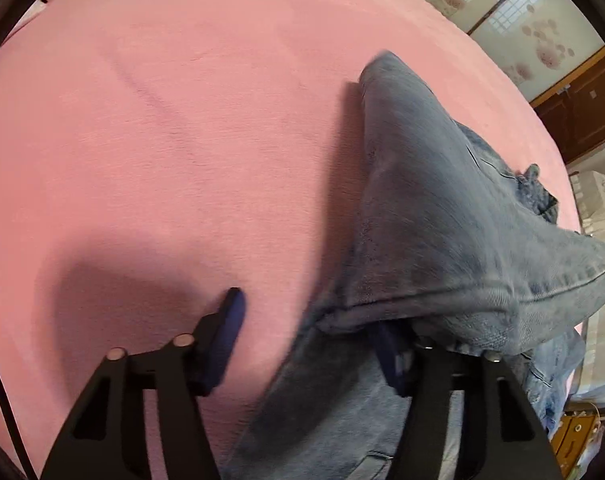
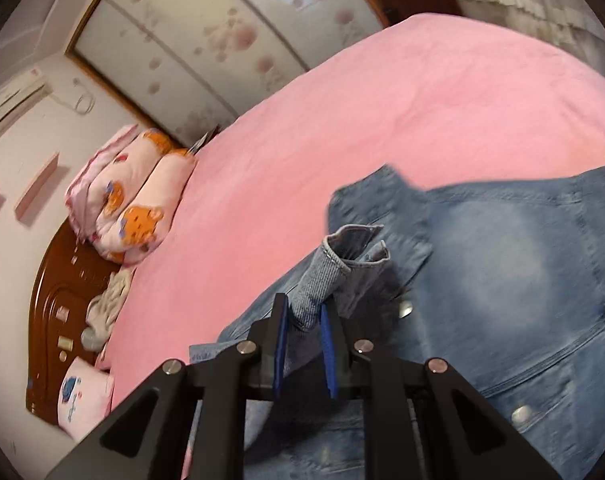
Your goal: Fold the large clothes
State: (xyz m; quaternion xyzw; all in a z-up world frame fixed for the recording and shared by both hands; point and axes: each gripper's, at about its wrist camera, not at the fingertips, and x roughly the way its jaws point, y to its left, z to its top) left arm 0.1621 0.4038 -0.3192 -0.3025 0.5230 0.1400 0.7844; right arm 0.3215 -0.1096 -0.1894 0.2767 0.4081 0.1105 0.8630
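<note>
A blue denim jacket (image 2: 522, 260) lies spread on the pink bed sheet (image 2: 382, 100). My right gripper (image 2: 302, 304) is shut on one sleeve, whose cuff (image 2: 350, 248) sticks up past the blue pads, lifted above the jacket's body. In the left wrist view a raised fold of the denim jacket (image 1: 422, 200) drapes over my left gripper's right finger (image 1: 394, 360) and hides its tip. The left finger (image 1: 226, 336) stands bare over the pink sheet (image 1: 182, 140), apart from the cloth. My left gripper (image 1: 306, 316) is open, with the jacket's edge lying in the gap.
Folded cartoon-print quilts (image 2: 130, 200) sit at the head of the bed by a dark wooden headboard (image 2: 54, 300). A pale cloth (image 2: 106, 308) and a small pillow (image 2: 82, 396) lie along that edge. Floral sliding wardrobe doors (image 2: 206, 40) stand beyond the bed.
</note>
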